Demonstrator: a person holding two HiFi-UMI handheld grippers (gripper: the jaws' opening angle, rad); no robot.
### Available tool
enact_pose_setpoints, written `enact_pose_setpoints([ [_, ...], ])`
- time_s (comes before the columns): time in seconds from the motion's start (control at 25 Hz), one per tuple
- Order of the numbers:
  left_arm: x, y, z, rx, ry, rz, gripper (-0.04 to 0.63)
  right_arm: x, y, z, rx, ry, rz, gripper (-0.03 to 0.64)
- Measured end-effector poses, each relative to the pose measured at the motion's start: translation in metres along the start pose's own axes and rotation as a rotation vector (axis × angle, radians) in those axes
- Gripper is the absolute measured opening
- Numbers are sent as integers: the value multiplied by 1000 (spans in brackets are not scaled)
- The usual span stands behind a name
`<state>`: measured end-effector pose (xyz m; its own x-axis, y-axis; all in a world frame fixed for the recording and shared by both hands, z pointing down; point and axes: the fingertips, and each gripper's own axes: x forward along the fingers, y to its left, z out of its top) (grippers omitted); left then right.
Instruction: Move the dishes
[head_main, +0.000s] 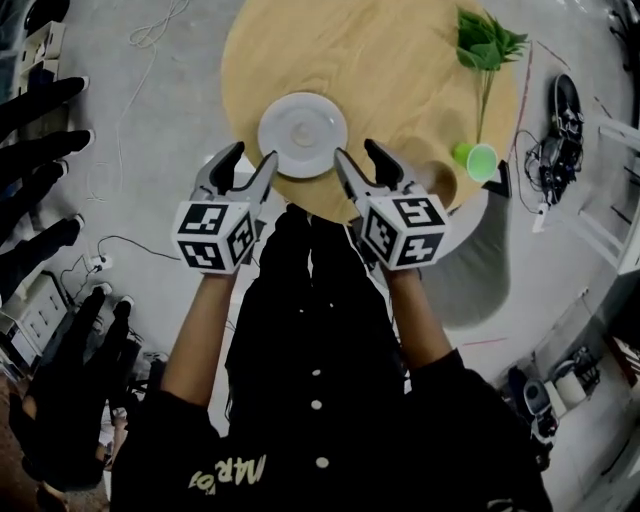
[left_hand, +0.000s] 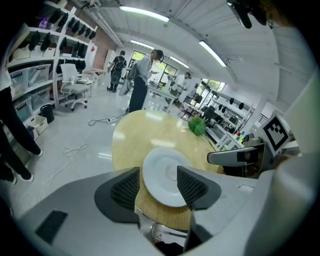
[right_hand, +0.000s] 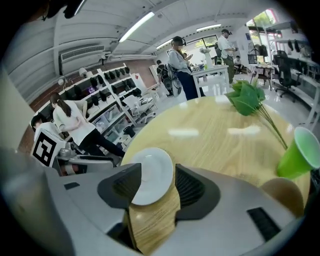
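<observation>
Round pale-wood table (head_main: 400, 90) from steeply above, grey floor all round, closest edge against the person's body. Wide bare wood across the middle and far side.

Near that closest edge, well apart from everything else on the table: a white plate (head_main: 302, 134), lying flat. Plain, round, shallow, glossy, with a faint inner ring, nothing on it.

Left gripper (head_main: 250, 158) just beside the near-left rim, jaws apart, holding nothing. Right gripper (head_main: 358, 155) just beside the near-right rim, jaws likewise apart and empty.

Toward the right edge, a green leafy sprig (head_main: 487, 45), then a green cup (head_main: 477, 159).
</observation>
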<state>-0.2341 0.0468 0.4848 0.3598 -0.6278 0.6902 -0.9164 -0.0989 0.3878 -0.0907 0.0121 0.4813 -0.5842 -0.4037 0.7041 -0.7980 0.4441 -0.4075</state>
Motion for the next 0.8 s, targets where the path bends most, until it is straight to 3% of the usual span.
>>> enact_pose_setpoints([
  [0.24,21,3,-10,-22,34,-23,227,26,-12,-15,55,33,-51,207],
  [0.8,45,7,-20,-75,73,-57,222,55,-15,-32,111,76,-36,167],
])
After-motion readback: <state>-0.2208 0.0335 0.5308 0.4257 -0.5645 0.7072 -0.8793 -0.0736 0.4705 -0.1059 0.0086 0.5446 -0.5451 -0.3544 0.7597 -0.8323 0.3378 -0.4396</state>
